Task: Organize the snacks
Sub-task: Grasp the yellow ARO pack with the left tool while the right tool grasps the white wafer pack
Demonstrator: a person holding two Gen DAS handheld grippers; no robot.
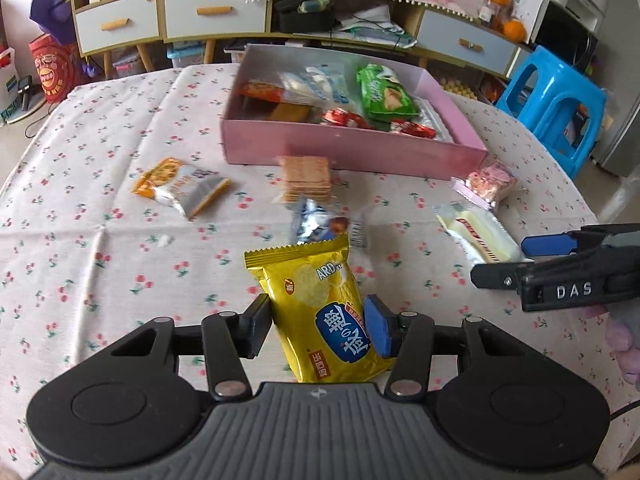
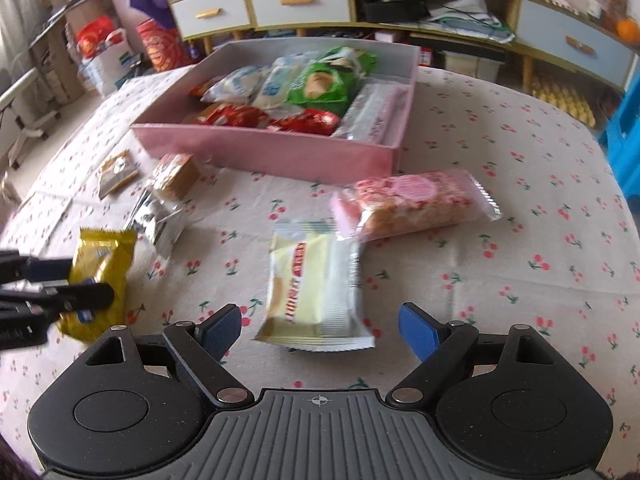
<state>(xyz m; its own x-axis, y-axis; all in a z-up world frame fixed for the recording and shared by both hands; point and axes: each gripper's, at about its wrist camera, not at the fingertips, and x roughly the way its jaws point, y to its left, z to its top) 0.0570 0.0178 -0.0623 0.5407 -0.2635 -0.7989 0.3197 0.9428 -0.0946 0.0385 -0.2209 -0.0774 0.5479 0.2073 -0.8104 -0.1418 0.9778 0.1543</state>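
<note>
Pink box (image 1: 352,148) on the cherry-print tablecloth (image 1: 100,240) holds green, red and pale blue snack packets. Left gripper (image 1: 318,326) pinches a yellow packet (image 1: 320,304) marked "ARD". Right gripper (image 2: 320,326), stamped "DAS", stands spread above a cream packet (image 2: 312,292).

Each camera sits behind my jaws, angled steeply down and close over the cherry-print cloth-covered worktop (image 1: 100,216). Both face the pink rectangular cardboard box (image 1: 352,148) and cabinets beyond. Shared: box, cream foil-edged wrapper (image 2: 316,284), each other's jaws.
</note>
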